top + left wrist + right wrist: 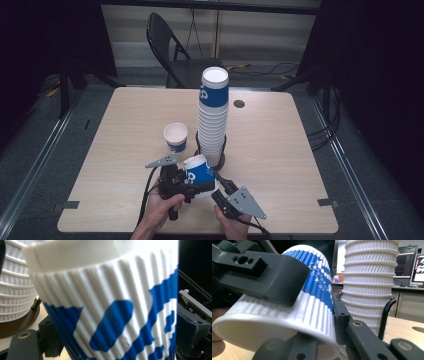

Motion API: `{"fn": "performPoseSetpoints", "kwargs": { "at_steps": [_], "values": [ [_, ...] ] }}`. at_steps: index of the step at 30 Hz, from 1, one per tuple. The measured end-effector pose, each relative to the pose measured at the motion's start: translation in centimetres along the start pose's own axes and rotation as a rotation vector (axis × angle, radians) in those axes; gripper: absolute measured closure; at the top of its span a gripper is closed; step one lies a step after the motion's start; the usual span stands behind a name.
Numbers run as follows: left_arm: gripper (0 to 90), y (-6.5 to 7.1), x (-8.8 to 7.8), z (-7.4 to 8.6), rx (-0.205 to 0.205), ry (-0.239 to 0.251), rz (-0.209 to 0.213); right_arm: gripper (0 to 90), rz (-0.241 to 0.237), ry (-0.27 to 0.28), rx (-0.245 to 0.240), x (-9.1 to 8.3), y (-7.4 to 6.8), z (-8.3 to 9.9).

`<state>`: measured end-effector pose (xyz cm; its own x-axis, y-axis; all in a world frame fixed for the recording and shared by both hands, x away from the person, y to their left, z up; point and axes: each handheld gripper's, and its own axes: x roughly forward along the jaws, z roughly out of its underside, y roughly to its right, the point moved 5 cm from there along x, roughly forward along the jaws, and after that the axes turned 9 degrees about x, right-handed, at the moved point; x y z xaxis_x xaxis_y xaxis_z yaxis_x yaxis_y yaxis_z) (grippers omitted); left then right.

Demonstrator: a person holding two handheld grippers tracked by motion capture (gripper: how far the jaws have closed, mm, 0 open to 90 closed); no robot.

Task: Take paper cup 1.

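Observation:
A blue and white ribbed paper cup (200, 172) (112, 315) (312, 305) is held tilted above the table's front middle, between both grippers. My right gripper (220, 182) (317, 340) comes from the right and is shut on the cup's wall at the rim, one jaw along the outside. My left gripper (202, 184) (112, 347) reaches in from the left with the cup between its jaws. Those jaws stand open, close beside the cup's sides. A tall stack of the same cups (214, 120) (15, 295) (369, 290) stands upright just behind.
The stack sits in a dark wire holder with a round base (210, 161) (15, 327). A single cup (176, 136) stands upright left of it. The wooden table (280, 150) has a cable hole (239, 103) at the back. A black chair (170, 50) stands beyond.

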<state>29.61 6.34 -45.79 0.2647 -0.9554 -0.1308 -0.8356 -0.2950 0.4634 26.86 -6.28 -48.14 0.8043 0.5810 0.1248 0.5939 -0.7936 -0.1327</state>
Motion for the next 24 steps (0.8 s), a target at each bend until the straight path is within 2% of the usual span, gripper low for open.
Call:
{"fn": "performPoseSetpoints", "kwargs": {
  "at_steps": [4,6,8,10,13,16,18,21,24],
  "values": [
    [11.4,-0.4,-0.3,-0.3,-0.003,0.020,-0.022,85.0,-0.001,-0.012,0.005,-0.1,0.1,0.1],
    [11.2,-0.6,-0.5,-0.5,0.009,0.020,-0.029,85.1,-0.006,-0.017,0.007,-0.1,0.1,0.2],
    [9.5,-0.7,-0.6,-0.6,0.020,0.022,-0.052,85.1,-0.007,-0.022,0.009,-0.1,0.0,0.2],
    [5.3,-1.0,-0.8,-0.9,0.012,0.043,-0.079,85.1,-0.010,-0.027,0.011,-0.2,-0.1,0.3],
    [4.7,-1.3,-1.2,-1.2,-0.005,0.061,-0.080,85.1,-0.015,-0.031,0.021,-0.3,-0.2,0.3],
    [4.5,-1.5,-1.2,-1.1,0.034,0.054,-0.090,85.1,-0.023,-0.053,0.027,-0.3,-0.2,0.4],
    [3.6,-1.7,-1.2,-1.1,0.026,0.062,-0.095,85.2,-0.022,-0.064,0.029,-0.4,-0.2,0.5],
    [2.2,-2.0,-1.1,-1.1,0.044,0.060,-0.101,85.2,-0.020,-0.082,0.024,-0.5,-0.3,0.6],
    [2.6,-2.2,-1.0,-1.1,0.064,0.047,-0.086,85.1,-0.016,-0.100,0.020,-0.7,-0.2,0.7]
  ]
}}
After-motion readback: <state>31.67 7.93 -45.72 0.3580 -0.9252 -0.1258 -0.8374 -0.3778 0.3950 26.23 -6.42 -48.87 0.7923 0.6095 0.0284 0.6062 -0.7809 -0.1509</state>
